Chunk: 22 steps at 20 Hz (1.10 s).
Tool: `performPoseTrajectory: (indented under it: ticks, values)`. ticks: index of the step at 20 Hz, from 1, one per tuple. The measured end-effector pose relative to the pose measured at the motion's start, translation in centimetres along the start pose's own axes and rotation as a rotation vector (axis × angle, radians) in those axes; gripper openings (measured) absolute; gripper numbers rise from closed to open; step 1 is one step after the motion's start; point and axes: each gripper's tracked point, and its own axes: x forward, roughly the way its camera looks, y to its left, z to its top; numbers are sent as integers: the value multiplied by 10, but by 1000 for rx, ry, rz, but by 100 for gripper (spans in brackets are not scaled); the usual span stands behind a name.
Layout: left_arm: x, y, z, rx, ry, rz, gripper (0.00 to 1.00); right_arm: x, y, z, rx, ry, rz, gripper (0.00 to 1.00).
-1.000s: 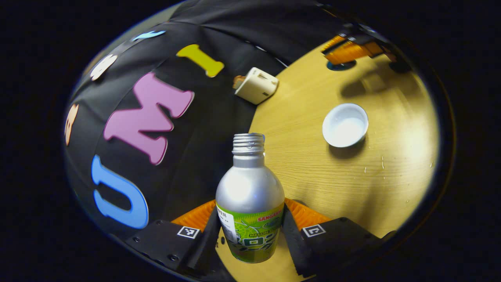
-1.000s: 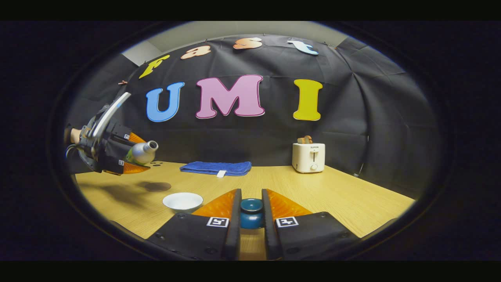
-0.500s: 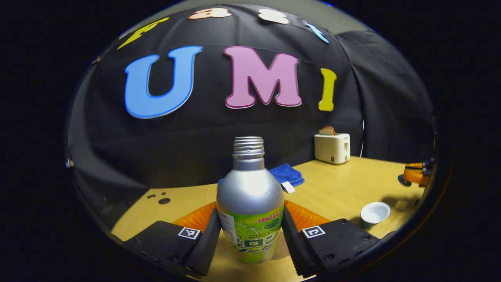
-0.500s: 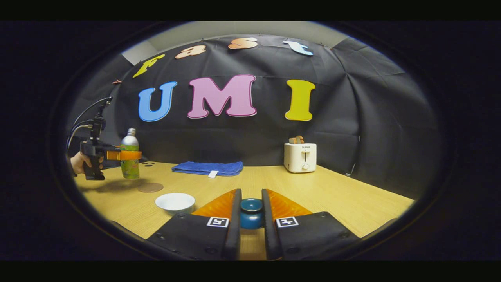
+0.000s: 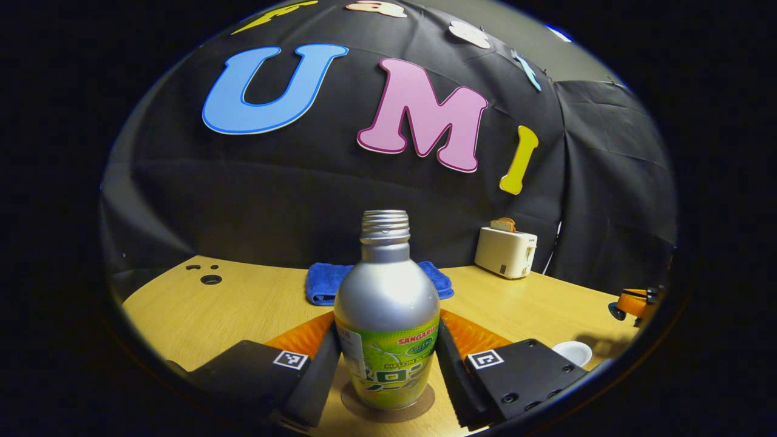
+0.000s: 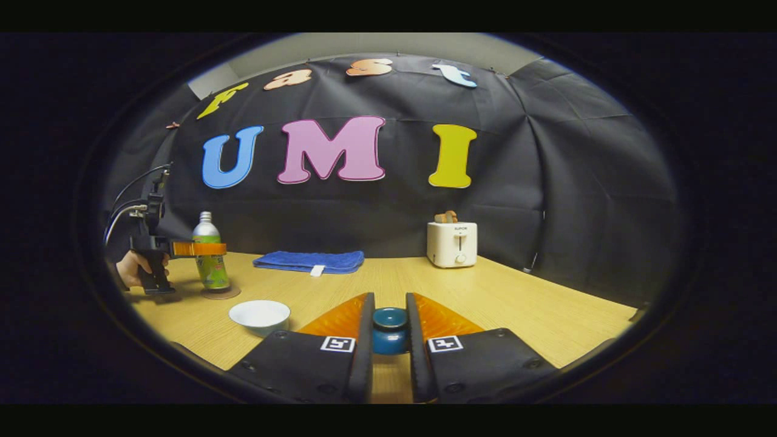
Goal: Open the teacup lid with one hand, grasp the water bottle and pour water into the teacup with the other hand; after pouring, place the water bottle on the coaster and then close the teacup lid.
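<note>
Bottle (image 5: 386, 328) stands upright on the coaster (image 5: 388, 405), clamped by our left gripper (image 5: 386, 364); our right gripper (image 6: 389, 340) pinches the lid (image 6: 390, 329), teacup (image 6: 260, 315) at nine o'clock.

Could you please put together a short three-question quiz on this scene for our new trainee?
1. True or false: the silver aluminium bottle with the green label stands upright on the round brown coaster.
2. What does the right gripper hold? A) the white ceramic teacup B) the round blue teacup lid C) the folded blue towel
3. Which appliance stands by the cloth wall on the wooden table?

Key: 1 true; 2 B; 3 the white toaster.
</note>
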Motion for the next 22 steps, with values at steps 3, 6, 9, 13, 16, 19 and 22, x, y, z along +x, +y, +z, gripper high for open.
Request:
performPoseTrajectory:
  ticks: [3,6,9,13,16,19,22]
  values:
    - [0,0,-3,50,32,-21,81,0,2,0,0,0,8,25]
    - [2,2,-2,107,18,-25,82,0,2,0,0,1,10,29]
    - [3,4,-1,118,21,-24,83,0,2,0,1,0,12,29]
    - [0,3,-1,133,32,-19,84,0,3,0,1,0,12,29]
    - [-5,5,-3,149,45,-13,99,0,3,0,0,0,13,25]
    - [-14,9,-8,150,80,18,98,0,3,0,1,0,13,25]
    - [-26,15,-16,153,123,54,98,0,2,0,0,0,13,25]
